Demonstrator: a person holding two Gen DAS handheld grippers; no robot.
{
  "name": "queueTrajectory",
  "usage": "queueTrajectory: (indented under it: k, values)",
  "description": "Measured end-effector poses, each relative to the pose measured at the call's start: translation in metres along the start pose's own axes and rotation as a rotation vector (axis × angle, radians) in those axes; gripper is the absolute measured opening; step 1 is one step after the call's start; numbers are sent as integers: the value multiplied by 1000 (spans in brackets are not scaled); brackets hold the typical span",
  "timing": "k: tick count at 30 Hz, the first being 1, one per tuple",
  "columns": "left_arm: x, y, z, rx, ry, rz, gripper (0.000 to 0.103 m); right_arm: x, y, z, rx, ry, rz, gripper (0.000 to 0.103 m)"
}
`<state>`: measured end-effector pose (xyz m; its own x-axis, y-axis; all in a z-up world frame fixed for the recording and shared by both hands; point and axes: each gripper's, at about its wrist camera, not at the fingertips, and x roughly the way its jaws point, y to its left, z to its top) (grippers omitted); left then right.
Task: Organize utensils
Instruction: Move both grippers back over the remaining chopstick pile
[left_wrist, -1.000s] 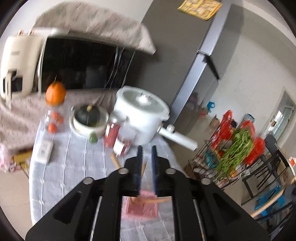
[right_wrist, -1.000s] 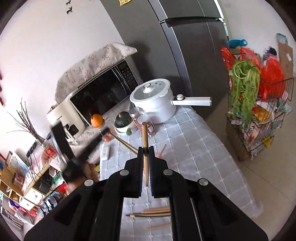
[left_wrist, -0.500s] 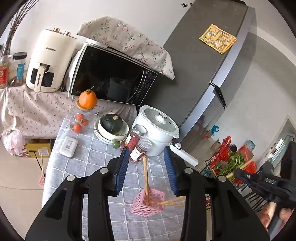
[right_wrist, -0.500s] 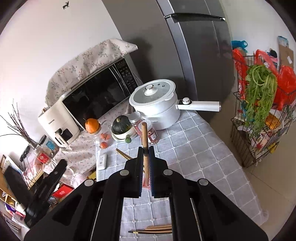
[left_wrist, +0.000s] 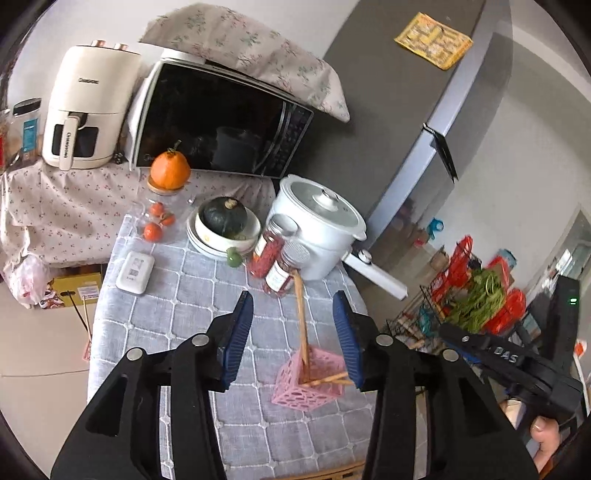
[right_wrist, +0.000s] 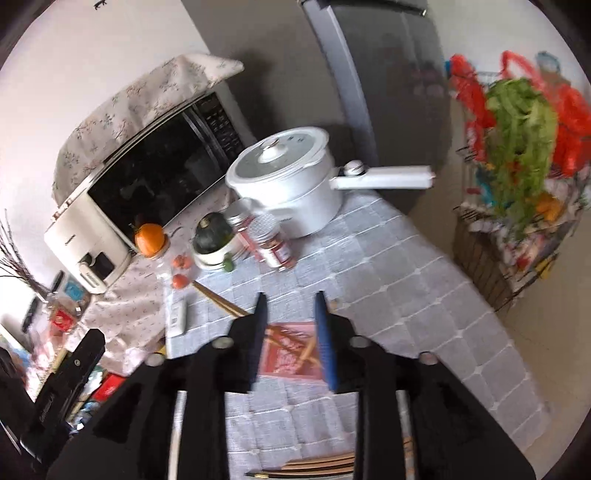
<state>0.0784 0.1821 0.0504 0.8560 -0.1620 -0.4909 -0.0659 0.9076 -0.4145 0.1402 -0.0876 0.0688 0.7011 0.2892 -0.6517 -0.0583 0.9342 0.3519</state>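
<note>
A pink holder (left_wrist: 308, 380) with a perforated lattice wall is seen standing on the table (left_wrist: 184, 310), which is covered by a grey quilted cloth with a square grid pattern. Wooden chopsticks (left_wrist: 301, 321) are held in it: one pale brown stick stands nearly upright, its top leaning toward the jars, while others lie low across the holder's rim, pointing right. The left claw (left_wrist: 293, 332) is caught opening, its blue pads spread on either side of the upright stick with nothing pressed between them. The right claw (right_wrist: 290, 325) is likewise opening above the holder, seen here blurred, and no stick is gripped by its pads. More chopsticks (right_wrist: 221, 302) are seen slanting out behind the right claw's left finger, and a further bundle (right_wrist: 317, 467) lies flat on the cloth at the near edge. A white pot (left_wrist: 317, 225) with a long handle stands behind two red-filled jars (left_wrist: 275, 262).
</note>
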Motion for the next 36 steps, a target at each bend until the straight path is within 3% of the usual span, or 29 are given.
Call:
queueTrajectory:
  k: [5,6,8,10,11,15,19,24,25,28,33,36]
  values:
    - [4,-19,-16,72,23,0,59,-31,-12,-22,-19,-90,-71,64]
    - [6,-22,-19,85,33,2,65,-36,-17,-30,-13,-105,-91,68]
    - [11,-28,-27,109,57,5,78,-42,-27,-42,5,-115,-118,87]
    - [18,-35,-37,142,98,5,94,-45,-42,-59,27,-102,-139,93]
    - [23,-38,-42,163,124,8,96,-45,-48,-65,33,-91,-151,96]
    - [47,-51,-71,263,249,31,96,-39,-85,-99,74,-3,-231,96]
    - [75,-58,-107,334,411,24,96,-33,-124,-136,140,92,-258,96]
    - [103,-76,-154,438,567,10,96,-28,-185,-183,363,204,-312,96]
    - [106,-79,-160,454,586,2,96,-24,-205,-191,473,249,-288,96]
    - [119,-99,-183,512,643,-44,96,-22,-232,-203,645,292,-191,96]
    - [144,-136,-217,610,716,-103,94,-15,-249,-216,751,339,-174,96]
    - [168,-151,-231,631,779,-113,84,-11,-257,-222,812,376,-137,96]
